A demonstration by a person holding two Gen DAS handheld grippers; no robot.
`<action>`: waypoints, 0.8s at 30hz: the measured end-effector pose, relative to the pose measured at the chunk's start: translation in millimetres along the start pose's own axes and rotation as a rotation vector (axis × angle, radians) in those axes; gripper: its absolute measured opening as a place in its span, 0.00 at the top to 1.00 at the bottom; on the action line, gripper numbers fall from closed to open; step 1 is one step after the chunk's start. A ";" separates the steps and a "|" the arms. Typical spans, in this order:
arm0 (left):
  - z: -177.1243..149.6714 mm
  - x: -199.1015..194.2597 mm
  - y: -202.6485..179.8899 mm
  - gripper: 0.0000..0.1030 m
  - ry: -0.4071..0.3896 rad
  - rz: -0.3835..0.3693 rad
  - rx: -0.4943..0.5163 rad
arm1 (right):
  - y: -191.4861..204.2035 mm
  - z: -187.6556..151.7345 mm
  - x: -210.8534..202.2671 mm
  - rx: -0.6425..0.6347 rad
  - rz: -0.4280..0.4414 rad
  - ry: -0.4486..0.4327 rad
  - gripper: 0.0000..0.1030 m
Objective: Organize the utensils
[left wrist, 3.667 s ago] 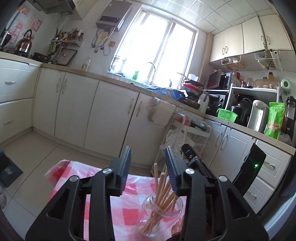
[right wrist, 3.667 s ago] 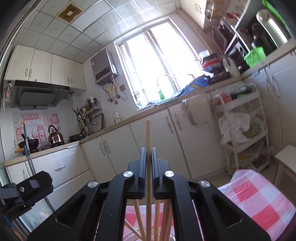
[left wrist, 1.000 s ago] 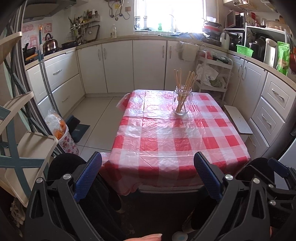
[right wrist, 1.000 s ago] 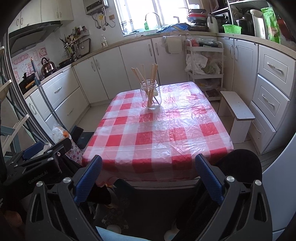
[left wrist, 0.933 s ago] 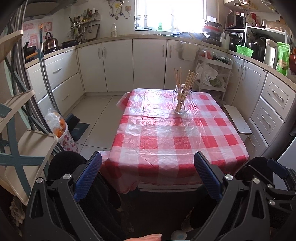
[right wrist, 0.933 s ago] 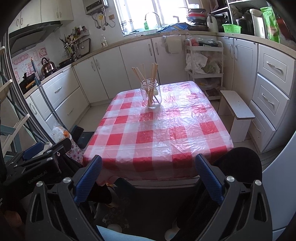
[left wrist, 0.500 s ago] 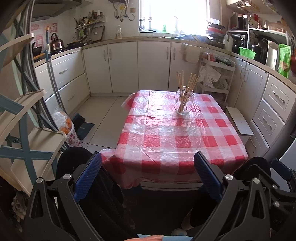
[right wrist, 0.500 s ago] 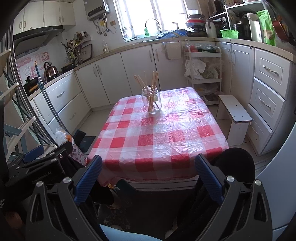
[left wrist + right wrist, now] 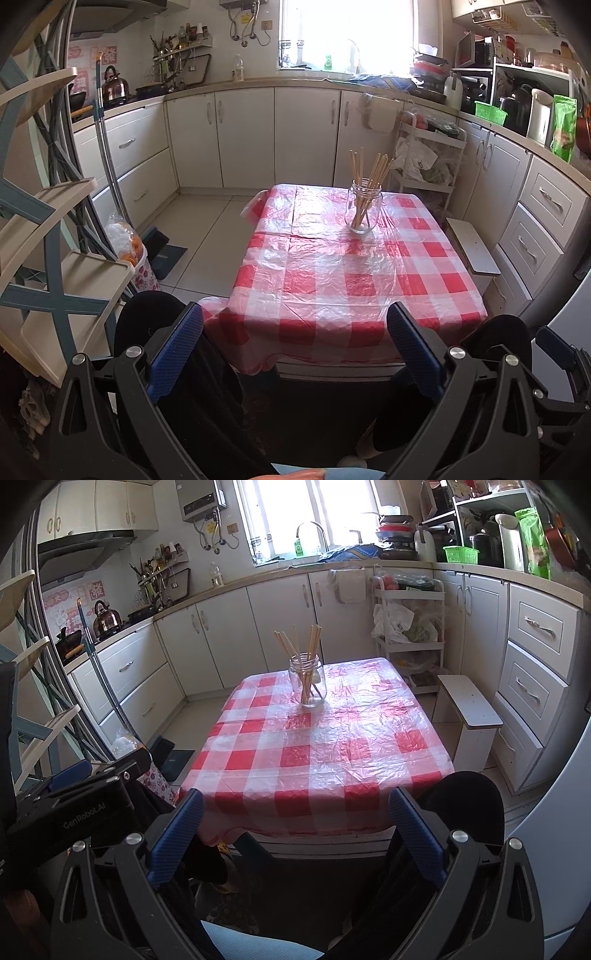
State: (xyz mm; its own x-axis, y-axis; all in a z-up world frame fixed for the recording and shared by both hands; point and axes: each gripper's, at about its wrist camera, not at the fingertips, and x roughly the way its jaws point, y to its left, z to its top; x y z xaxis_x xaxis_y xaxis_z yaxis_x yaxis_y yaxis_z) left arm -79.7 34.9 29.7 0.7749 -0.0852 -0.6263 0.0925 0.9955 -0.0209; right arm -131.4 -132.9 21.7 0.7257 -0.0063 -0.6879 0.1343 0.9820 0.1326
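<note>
glass jar of chopsticks stands upright on my checkered bench; left tongs and right tongs both spread wide, holding nothing, well short of it

A lived-in home kitchen. White cabinets with metal handles run in an L beneath a pale countertop, and a bright window sits above a sink tap. A kettle stands on the stove under an extractor hood, beside a wall rack of cooking utensils. A wall-mounted white box (probably a water heater) hangs near the window. Appliances and a green basket crowd the right counter. In the middle, a small table with a red-and-white checked cloth holds a glass jar of wooden chopsticks; a white trolley holds bagged groceries.
</note>
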 end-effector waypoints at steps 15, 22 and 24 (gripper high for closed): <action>-1.8 -4.0 -3.7 0.07 -0.003 0.000 0.016 | -0.7 1.4 -1.0 -0.001 -0.002 -0.006 0.07; -2.1 -6.6 -5.4 0.07 -0.007 0.001 0.026 | -2.1 1.5 -2.3 0.001 -0.002 -0.007 0.07; -2.0 -7.3 -5.2 0.07 -0.009 0.001 0.026 | -2.3 1.7 -2.2 0.000 -0.001 -0.007 0.07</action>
State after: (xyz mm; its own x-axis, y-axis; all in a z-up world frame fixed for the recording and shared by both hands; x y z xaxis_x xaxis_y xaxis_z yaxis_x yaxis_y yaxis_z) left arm -87.1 30.4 32.9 0.7804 -0.0847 -0.6195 0.1081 0.9941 0.0003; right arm -132.2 -135.4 24.1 0.7303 -0.0086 -0.6831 0.1350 0.9820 0.1320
